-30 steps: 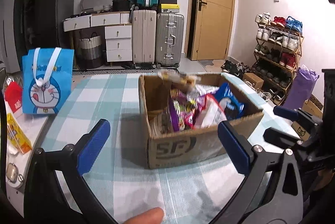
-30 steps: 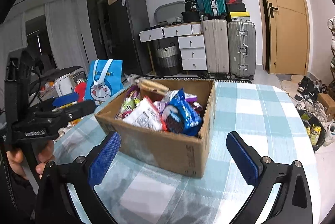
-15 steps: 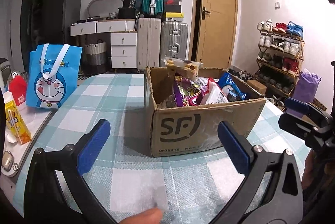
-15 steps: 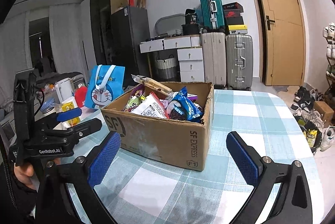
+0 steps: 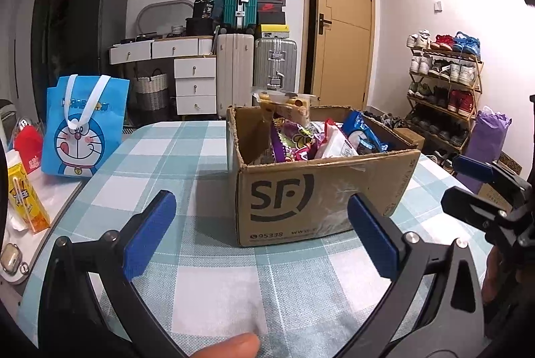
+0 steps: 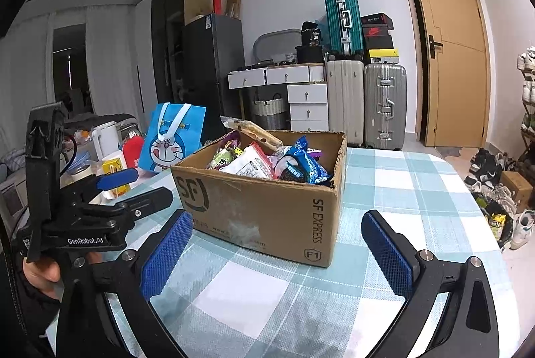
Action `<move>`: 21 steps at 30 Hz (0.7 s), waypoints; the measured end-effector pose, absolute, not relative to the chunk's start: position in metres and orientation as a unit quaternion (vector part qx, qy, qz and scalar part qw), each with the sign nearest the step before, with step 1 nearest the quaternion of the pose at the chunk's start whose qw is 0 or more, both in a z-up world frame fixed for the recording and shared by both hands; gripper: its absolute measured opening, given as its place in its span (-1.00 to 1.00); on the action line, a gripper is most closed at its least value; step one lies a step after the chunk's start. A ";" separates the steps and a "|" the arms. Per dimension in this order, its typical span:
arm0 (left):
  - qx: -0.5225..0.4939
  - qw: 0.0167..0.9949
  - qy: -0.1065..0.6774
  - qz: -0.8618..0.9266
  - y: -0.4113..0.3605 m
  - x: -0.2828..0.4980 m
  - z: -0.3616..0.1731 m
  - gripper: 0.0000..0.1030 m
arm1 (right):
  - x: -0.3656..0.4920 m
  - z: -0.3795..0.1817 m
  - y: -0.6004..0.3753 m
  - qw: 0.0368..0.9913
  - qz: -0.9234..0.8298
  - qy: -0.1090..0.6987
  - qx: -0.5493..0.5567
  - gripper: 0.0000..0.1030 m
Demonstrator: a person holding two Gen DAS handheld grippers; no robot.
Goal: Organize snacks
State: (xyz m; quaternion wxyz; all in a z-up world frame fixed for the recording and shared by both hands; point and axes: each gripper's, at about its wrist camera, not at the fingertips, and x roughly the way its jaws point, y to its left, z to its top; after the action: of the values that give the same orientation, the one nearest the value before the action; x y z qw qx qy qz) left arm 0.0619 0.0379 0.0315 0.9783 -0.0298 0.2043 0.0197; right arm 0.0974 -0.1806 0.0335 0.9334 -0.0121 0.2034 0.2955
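Evidently we are only at the approach: both the left tool [image 5: 260, 231] and right tool [image 6: 276, 249] gape wide and empty before the snack-filled box [image 5: 321, 191] on the table [image 5: 214, 291], so next we must reach in and pinch one packet.

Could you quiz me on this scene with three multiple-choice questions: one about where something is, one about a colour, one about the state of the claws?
1. Where do the snack packets sit?
A. Inside the cardboard box
B. Spread over the tablecloth
C. In the blue cartoon bag

2. What colour are the pads on the right gripper?
A. Red
B. Blue
C. Yellow

3. How does the left gripper stand?
A. Shut on a packet
B. Shut on the box's edge
C. Open, holding nothing

Answers:
1. A, since the packets pile up above the box's open top.
2. B, since both pads show textured blue.
3. C, since its pads stand wide apart with only the checked tablecloth and the box front between them.
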 end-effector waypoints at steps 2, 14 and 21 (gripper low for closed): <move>-0.033 0.978 0.205 0.022 0.040 0.063 0.032 0.99 | 0.096 0.032 -0.180 0.934 0.294 0.202 -0.013 0.99; -0.041 0.977 0.209 0.025 0.044 0.064 0.029 0.99 | 0.090 0.032 -0.177 0.935 0.296 0.192 -0.027 0.99; -0.038 0.978 0.205 0.025 0.042 0.063 0.029 0.99 | 0.088 0.033 -0.177 0.938 0.294 0.183 -0.027 0.99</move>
State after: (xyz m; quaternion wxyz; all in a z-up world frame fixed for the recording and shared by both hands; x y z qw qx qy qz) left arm 0.0627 0.0422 0.0290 0.9776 -0.0379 0.2053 0.0252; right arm 0.0884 -0.1768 0.0332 0.9380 -0.0269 0.1825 0.2936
